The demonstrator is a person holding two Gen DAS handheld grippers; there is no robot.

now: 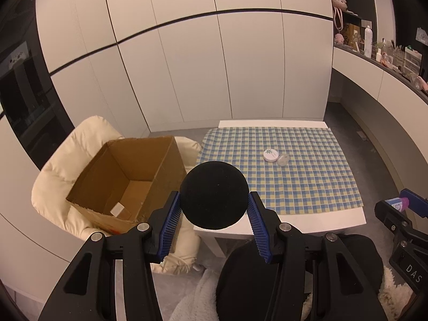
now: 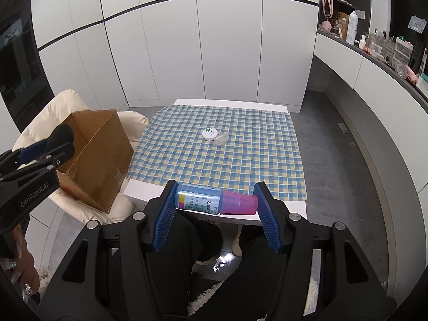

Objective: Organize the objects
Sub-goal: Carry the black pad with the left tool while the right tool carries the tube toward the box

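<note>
Cardboard first: the box (image 1: 128,176) sits open-topped on a cream cushion (image 1: 67,165) just left of the table (image 1: 294,219), tilted a little, and nearly bare inside. A checked cloth (image 1: 307,165) covers most of the table, and on it a white tin (image 1: 270,155) lies touching a clear lid (image 1: 283,159), well apart from both my tools.

My left gripper (image 1: 214,211) pinches a black foam ball (image 1: 214,194) by its sides, hanging near the box's right wall. My right gripper (image 2: 215,199) clamps a bottle (image 2: 199,199) end to end, its pink cap (image 2: 239,203) against the right pad, over the table's near edge.

Risks, as I judge them: the ball is soft and round, so a loose squeeze could let it squirt out and roll off the cushion to the floor. The bottle, held by its ends, could pivot or slip if I tilt it. The box's right wall stands between the ball and the inside, so a low approach could clip it and shove the tilted box. Both tools heading for the box together could collide.
</note>
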